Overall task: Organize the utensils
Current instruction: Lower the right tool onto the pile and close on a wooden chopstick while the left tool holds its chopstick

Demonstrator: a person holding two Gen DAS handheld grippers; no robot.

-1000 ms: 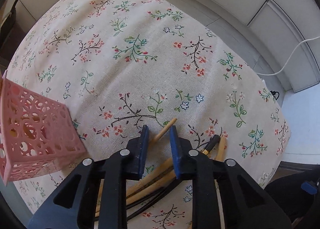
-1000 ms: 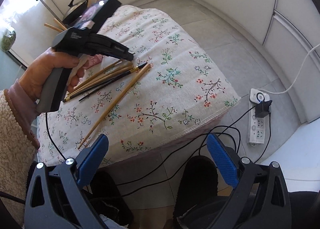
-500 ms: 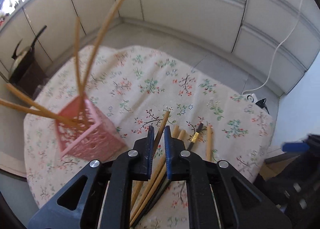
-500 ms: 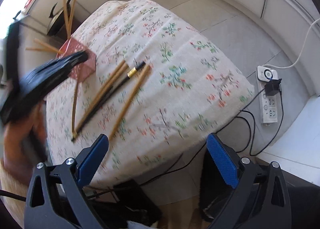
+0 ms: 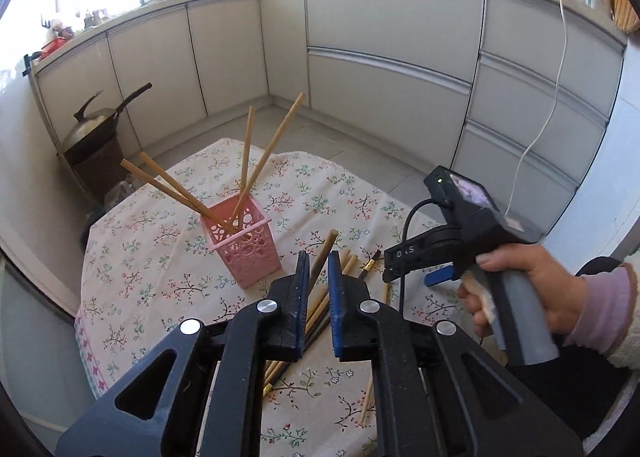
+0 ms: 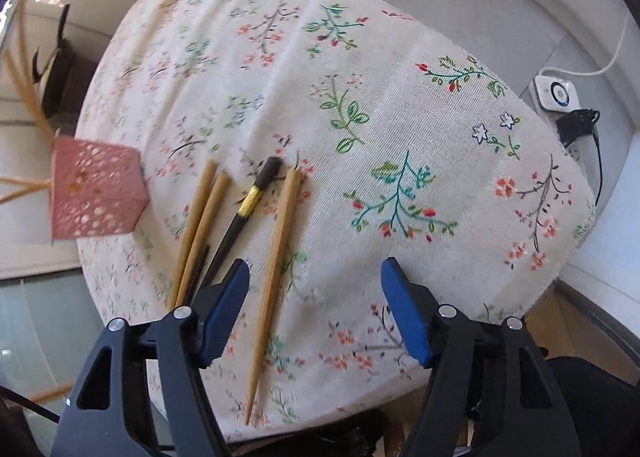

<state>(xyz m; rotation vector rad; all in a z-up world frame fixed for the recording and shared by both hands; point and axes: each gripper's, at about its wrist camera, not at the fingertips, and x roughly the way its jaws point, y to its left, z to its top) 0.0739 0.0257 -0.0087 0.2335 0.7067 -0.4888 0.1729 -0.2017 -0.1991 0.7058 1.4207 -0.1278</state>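
cream tablecloth (image 6: 400, 117) printed with small floral sprigs in red, pink, teal and green; pink utensil holder (image 5: 244, 247) with pierced circle pattern; tan wooden chopsticks (image 6: 276, 257); black chopstick (image 6: 244, 217) with gold band; black grippers with blue finger pads (image 6: 404, 313); pale grey cabinets (image 5: 384, 73); pink sleeve cuff (image 5: 600, 309)

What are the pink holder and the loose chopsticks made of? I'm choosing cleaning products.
Pink holder: likely moulded plastic, matte, with a uniform cut-out lattice. Tan chopsticks: apparently bare bamboo or wood, dull. Black chopstick: glossy, perhaps lacquered, with a gold band.
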